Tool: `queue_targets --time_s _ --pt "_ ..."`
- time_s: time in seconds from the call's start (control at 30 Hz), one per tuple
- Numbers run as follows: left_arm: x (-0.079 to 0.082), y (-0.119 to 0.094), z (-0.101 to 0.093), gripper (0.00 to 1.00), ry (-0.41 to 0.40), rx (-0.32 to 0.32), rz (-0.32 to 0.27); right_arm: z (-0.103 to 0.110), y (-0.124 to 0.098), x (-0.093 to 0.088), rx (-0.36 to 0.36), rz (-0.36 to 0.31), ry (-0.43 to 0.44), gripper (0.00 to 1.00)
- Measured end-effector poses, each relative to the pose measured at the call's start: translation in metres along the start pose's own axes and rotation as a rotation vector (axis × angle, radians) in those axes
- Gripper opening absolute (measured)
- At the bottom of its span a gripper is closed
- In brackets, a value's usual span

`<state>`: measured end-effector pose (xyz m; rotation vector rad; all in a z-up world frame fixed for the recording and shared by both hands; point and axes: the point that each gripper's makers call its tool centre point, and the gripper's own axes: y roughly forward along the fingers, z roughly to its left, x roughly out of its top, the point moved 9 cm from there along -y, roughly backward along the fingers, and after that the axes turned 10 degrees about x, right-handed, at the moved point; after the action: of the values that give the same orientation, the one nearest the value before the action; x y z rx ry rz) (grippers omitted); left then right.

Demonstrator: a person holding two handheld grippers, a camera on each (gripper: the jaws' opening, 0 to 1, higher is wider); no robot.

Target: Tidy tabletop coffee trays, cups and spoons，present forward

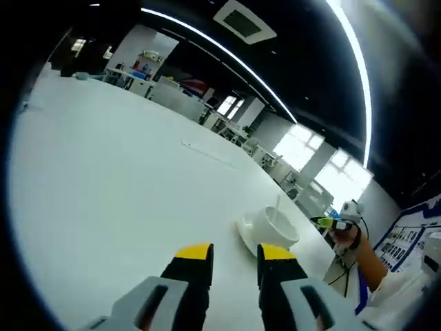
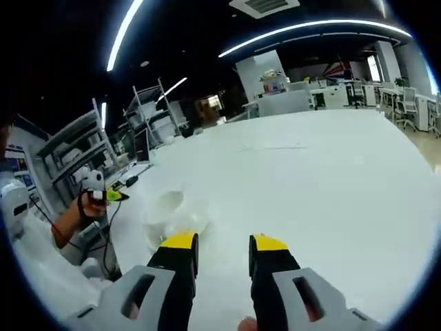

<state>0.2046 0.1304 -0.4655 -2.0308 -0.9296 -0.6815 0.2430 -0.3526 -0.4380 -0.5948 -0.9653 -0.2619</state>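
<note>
Yellow-tipped jaws of your left gripper stand spread with nothing between them, hovering over the white table. Just past the right-hand jaw, at about one o'clock in the left gripper view, sits the white cup on its saucer, a spoon standing in the cup with its handle leaning up toward twelve o'clock. Your right gripper is likewise spread and empty; in the right gripper view the cup lies just beyond the left-hand jaw at about ten o'clock, blurred, so the spoon cannot be made out there. Both grippers look about equally close to the cup, which sits between them. Off the table's near side a hand holds a small device. Toward twelve o'clock the tabletop runs wide and bare to its far edge, leaving generous room to slide the set forward; the edge nearest the cup is on the hand's side, so keep the push away from it.
</note>
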Motion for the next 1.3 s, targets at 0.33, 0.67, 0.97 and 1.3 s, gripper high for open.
queue_targets --time_s 0.33,0.67,0.97,1.3 --pt "-0.004 0.029 -0.013 0.32 -0.129 -0.043 0.114 0.007 0.033 -0.006 0.087 0.096 0.148 0.28" --pt "-0.013 0.052 -0.038 0.32 -0.200 -0.078 0.210 0.007 0.059 -0.010 0.121 0.175 0.294 0.26" --pt "-0.025 0.078 -0.051 0.35 -0.211 -0.056 0.279 0.010 0.090 -0.021 0.144 0.244 0.370 0.25" --pt "-0.044 0.091 -0.065 0.34 -0.227 -0.030 0.347 0.010 0.105 -0.027 0.147 0.239 0.465 0.22"
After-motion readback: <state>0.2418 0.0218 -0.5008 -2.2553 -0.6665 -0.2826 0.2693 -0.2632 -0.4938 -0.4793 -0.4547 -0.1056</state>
